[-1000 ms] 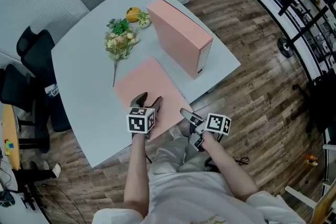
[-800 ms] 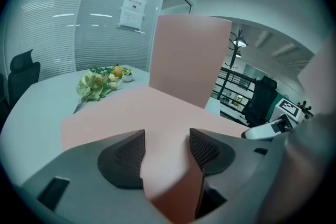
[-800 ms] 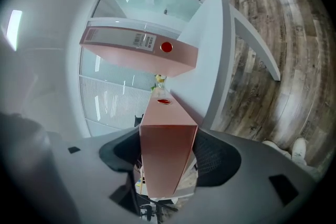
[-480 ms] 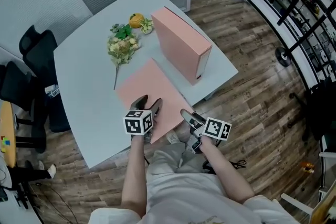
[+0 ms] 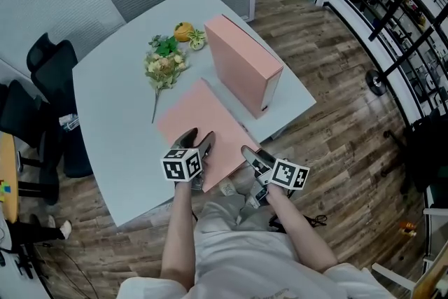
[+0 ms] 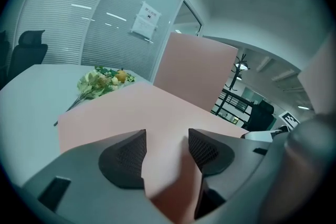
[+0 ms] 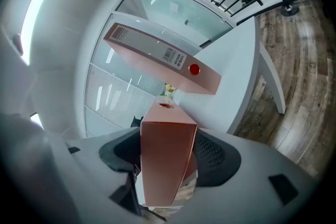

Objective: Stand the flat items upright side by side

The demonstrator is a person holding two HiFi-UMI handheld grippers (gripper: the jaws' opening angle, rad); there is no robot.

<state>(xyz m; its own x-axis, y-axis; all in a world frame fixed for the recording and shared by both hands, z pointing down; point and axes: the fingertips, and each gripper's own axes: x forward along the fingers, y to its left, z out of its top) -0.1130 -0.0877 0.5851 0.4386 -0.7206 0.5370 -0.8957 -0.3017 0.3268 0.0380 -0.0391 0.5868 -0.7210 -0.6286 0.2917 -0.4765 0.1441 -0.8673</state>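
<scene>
One pink binder [image 5: 241,59] stands upright at the table's far right. A second pink binder [image 5: 199,115] lies flat, its near end over the front edge. My left gripper [image 5: 198,137] sits at that binder's near left end. In the left gripper view its jaws [image 6: 167,147] are closing with the pink cover [image 6: 136,107] between the pads, and gaps still show. My right gripper [image 5: 252,156] is at the near right corner. The right gripper view shows it [image 7: 167,157] shut on the binder's spine [image 7: 167,136], with the upright binder [image 7: 157,55] beyond.
A bunch of flowers [image 5: 163,63] and an orange fruit [image 5: 182,31] lie on the pale table [image 5: 112,122] behind the flat binder. Black office chairs [image 5: 42,66] stand at the left. Wooden floor [image 5: 336,101] and dark racks lie to the right.
Both grippers have stayed at the flat binder's near end. The head view has shifted slightly, and the left gripper sits a little lower in it.
</scene>
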